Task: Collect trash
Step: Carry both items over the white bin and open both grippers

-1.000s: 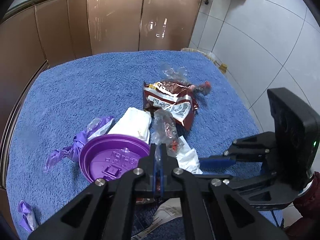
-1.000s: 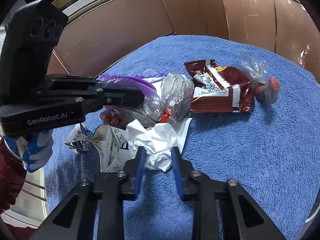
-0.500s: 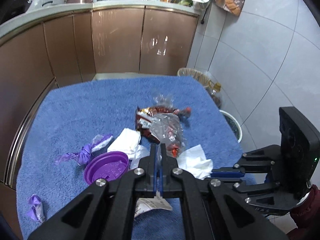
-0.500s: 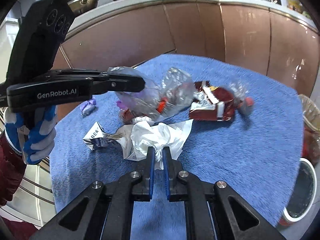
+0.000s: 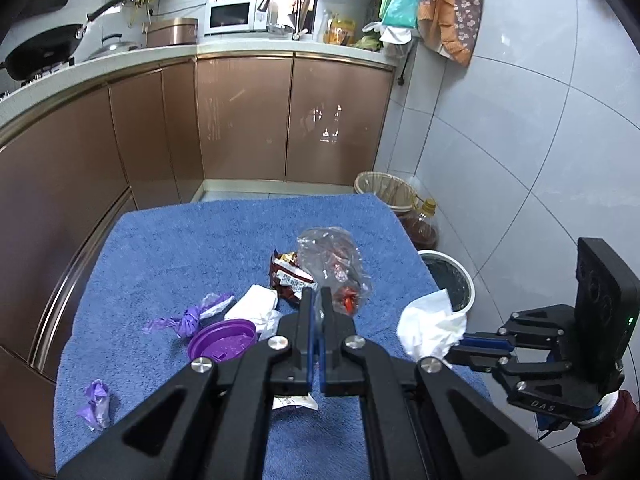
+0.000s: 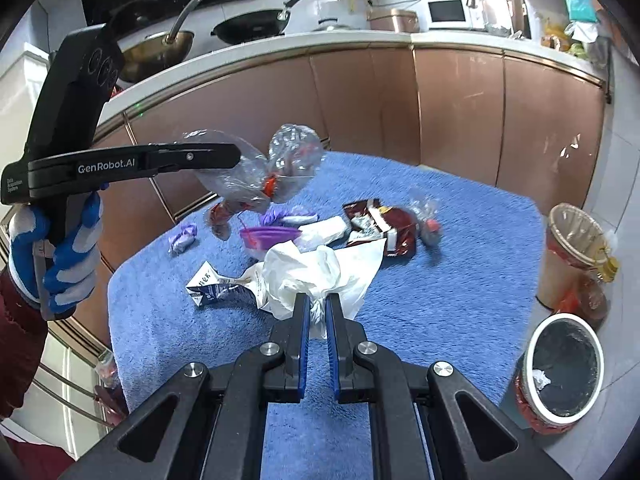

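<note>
Above the blue towel, left gripper fingers pinch a clear bag (crumpled); right gripper fingers pinch white tissue.

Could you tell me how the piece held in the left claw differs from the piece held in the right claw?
The clear plastic bag in the left claw is see-through with red bits inside; the white tissue in the right claw is opaque and plain. The bag looks glossy, the tissue matte. Both are crumpled, pinched and lifted clear of the blue towel.

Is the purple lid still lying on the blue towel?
Yes, the purple lid lies flat on the blue towel, beside the white packet, and neither hand-held gripper touches it.
</note>
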Tool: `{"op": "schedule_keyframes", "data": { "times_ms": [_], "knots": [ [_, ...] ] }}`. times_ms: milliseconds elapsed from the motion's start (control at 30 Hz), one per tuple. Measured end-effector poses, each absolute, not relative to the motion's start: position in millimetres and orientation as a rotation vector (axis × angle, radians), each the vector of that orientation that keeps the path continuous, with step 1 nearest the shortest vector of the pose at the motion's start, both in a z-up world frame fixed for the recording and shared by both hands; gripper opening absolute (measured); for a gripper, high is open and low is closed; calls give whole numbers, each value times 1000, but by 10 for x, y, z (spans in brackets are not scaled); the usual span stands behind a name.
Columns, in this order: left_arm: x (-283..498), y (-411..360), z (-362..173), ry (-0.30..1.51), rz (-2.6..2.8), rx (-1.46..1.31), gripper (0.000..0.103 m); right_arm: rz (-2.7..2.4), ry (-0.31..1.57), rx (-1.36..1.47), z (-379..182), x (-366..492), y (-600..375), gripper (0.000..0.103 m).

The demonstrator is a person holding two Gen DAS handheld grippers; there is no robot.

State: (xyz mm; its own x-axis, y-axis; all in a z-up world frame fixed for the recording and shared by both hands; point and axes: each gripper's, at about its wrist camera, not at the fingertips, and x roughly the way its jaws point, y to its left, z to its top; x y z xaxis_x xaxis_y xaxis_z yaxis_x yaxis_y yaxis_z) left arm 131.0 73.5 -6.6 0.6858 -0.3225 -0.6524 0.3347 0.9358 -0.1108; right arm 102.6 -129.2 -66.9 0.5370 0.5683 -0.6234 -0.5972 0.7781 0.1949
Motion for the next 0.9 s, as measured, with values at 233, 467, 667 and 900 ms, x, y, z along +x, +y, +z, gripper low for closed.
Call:
{"op": "schedule_keyframes", "data": {
  "times_ms": [233,467,667,900],
  "knots": [
    [1250,654,68,708,-363,23,1,659,668,-30,-496,895,-1484,8],
    [1313,332,185,698,-400,45,1,587,625,18,-377,884,-1878,8],
    [1493,-137,252,703,-467,70,1,494,596,70,-288,928,-2352,8],
    [1781,-846,181,732,-556,103,1,365,585,128,-288,1043,-2918,8]
  ]
}}
